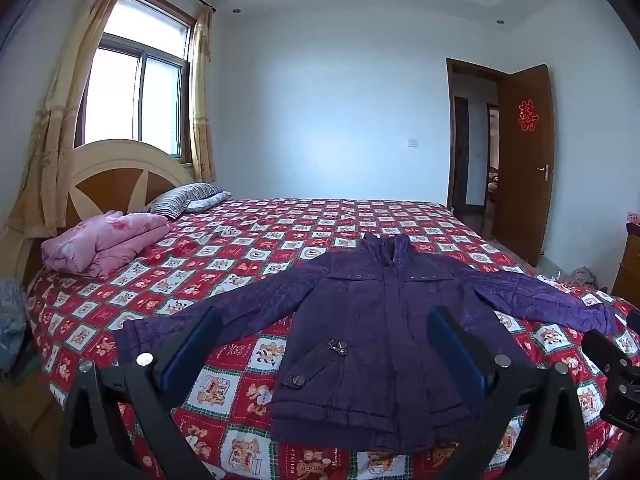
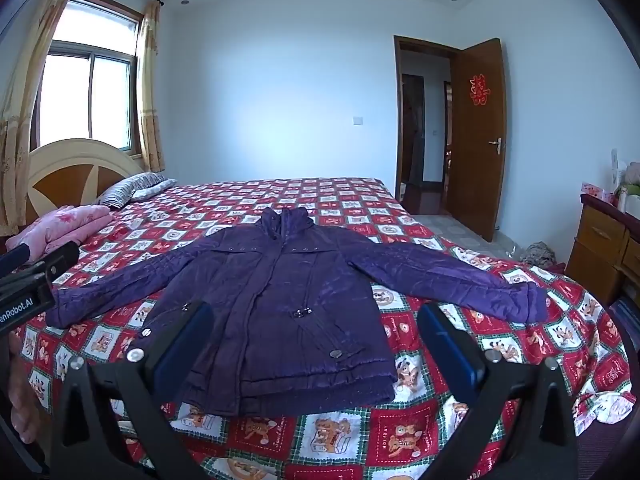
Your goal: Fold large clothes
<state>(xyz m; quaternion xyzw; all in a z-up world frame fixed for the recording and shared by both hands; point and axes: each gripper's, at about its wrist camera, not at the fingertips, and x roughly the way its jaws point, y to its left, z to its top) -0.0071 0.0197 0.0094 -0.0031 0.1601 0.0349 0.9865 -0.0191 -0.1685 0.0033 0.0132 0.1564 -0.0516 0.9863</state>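
A purple quilted jacket (image 1: 372,328) lies flat, front up, on the bed, both sleeves spread out sideways and the collar toward the far side. It also shows in the right wrist view (image 2: 280,304). My left gripper (image 1: 324,344) is open and empty, held above the near hem of the jacket. My right gripper (image 2: 316,340) is open and empty too, above the hem and the jacket's right side. The right gripper's body shows at the right edge of the left wrist view (image 1: 612,376); the left gripper's body shows at the left edge of the right wrist view (image 2: 28,280).
The bed has a red and white bear-patterned cover (image 1: 248,248). A folded pink quilt (image 1: 100,244) and striped pillows (image 1: 184,198) lie by the headboard (image 1: 116,172). An open brown door (image 2: 476,136) and a wooden dresser (image 2: 604,244) stand to the right.
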